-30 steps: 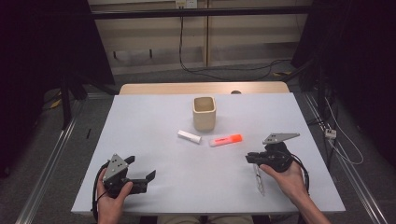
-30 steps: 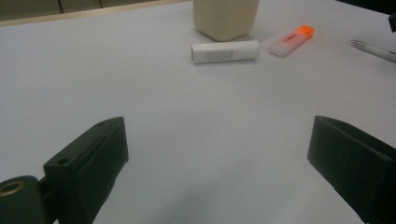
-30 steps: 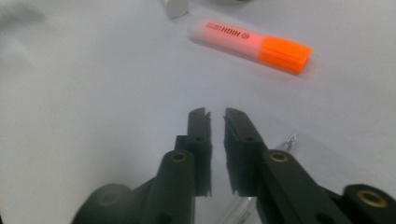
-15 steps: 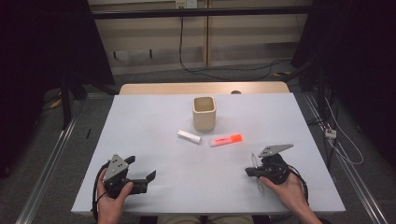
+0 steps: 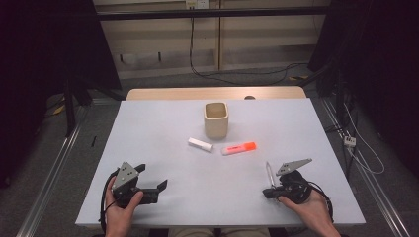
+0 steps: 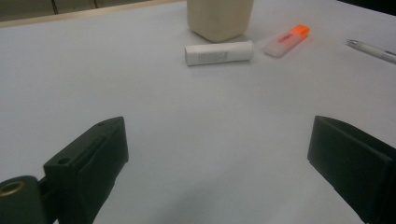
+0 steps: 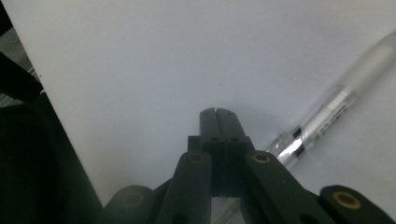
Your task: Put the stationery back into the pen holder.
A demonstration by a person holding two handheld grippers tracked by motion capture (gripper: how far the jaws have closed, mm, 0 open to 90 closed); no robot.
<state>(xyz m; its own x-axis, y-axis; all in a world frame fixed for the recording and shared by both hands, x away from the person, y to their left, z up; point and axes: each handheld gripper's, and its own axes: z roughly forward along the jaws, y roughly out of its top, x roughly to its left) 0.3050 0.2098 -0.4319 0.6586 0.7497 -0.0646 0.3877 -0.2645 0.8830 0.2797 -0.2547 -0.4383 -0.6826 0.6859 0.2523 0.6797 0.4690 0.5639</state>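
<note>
Two grippers near table's [image 5: 163, 133] near edge: left gripper [image 5: 151, 180] jaws apart, empty; right gripper [image 5: 267, 193] jaws together, beside clear plastic pen [image 5: 269, 173].

Soft light falls from above on the white table [image 5: 163, 133], and the room around the table is dark. Shadows on the table are faint. In the right gripper view the pen [image 7: 327, 116] looks blurry and shiny. In the left gripper view the cup [image 6: 219, 18] looks a little soft.
</note>
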